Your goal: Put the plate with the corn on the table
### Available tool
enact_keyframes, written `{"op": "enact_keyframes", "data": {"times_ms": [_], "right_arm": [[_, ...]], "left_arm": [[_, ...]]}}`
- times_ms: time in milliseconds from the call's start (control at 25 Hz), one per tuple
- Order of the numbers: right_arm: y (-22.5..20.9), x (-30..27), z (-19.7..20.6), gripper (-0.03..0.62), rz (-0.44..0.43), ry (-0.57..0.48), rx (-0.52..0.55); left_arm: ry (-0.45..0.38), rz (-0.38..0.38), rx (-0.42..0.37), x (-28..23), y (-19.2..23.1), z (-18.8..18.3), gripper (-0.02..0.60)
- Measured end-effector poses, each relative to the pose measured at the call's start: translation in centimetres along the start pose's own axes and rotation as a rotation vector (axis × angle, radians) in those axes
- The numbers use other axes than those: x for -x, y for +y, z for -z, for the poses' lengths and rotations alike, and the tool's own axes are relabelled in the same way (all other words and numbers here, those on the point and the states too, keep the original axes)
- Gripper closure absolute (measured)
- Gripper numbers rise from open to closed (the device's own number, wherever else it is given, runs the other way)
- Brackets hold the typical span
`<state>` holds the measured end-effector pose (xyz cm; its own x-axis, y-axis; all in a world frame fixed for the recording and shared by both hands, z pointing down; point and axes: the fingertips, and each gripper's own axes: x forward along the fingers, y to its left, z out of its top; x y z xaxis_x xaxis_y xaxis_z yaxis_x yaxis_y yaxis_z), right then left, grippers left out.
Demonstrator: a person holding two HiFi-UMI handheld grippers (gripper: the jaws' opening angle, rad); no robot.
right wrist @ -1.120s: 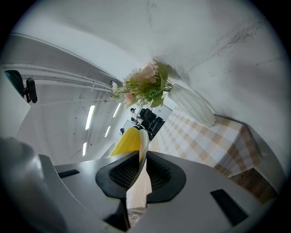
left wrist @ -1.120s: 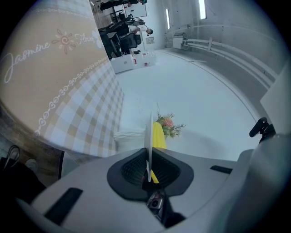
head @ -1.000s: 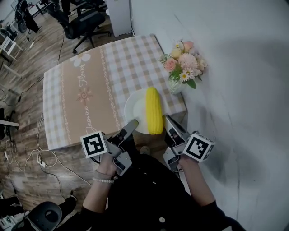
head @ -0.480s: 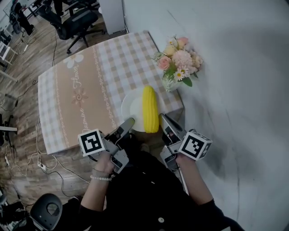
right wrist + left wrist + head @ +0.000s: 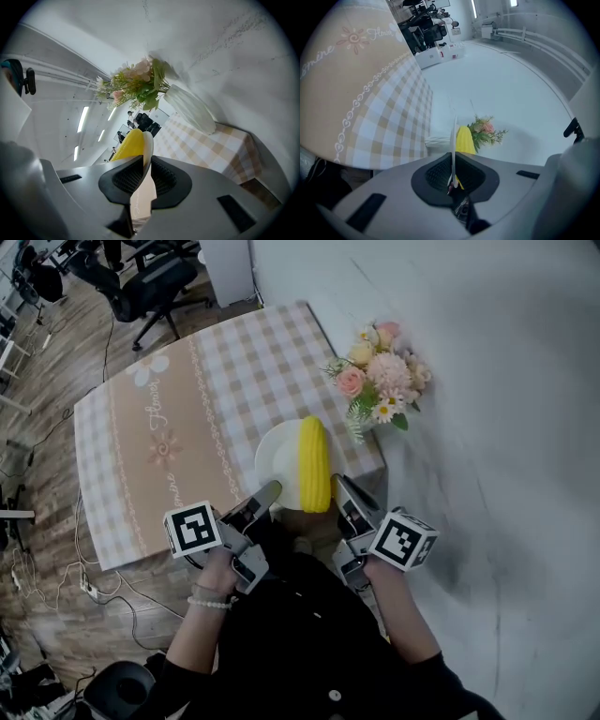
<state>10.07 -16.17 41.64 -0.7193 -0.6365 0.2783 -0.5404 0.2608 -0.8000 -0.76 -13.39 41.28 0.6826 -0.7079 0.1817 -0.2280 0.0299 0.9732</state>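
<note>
Plate (image 5: 276, 461): near rim pinched by left gripper (image 5: 272, 489) and right gripper (image 5: 339, 482), at table (image 5: 169, 427) edge.
Corn (image 5: 314, 463): on plate, between grippers.
Flowers (image 5: 380, 371): just right.

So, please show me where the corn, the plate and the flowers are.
corn (image 5: 314, 465): head view, middle of the yellow cob.
plate (image 5: 277, 461): head view, bare white part left of the corn.
flowers (image 5: 389, 369): head view, the big pink bloom.

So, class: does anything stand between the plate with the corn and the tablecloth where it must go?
Nothing visible does. The plate, carrying the corn, is over the near right corner of the table. The flowers stand off to its right, not beneath.
</note>
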Motion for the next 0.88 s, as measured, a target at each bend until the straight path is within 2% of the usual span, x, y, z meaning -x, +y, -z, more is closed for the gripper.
{"op": "enact_keyframes", "data": {"times_ms": [360, 880], "right_arm": [[-1.2, -1.9, -0.4, 0.513, 0.068, -0.023, 0.012], [-5.0, -5.6, 0.4, 0.507, 0.200, -0.013, 0.015]], "left_arm": [[0.066, -0.037, -0.037, -1.6, 1.4, -2.1, 0.557], [0.155, -0.107, -0.089, -4.3, 6.1, -5.1, 0.560]]}}
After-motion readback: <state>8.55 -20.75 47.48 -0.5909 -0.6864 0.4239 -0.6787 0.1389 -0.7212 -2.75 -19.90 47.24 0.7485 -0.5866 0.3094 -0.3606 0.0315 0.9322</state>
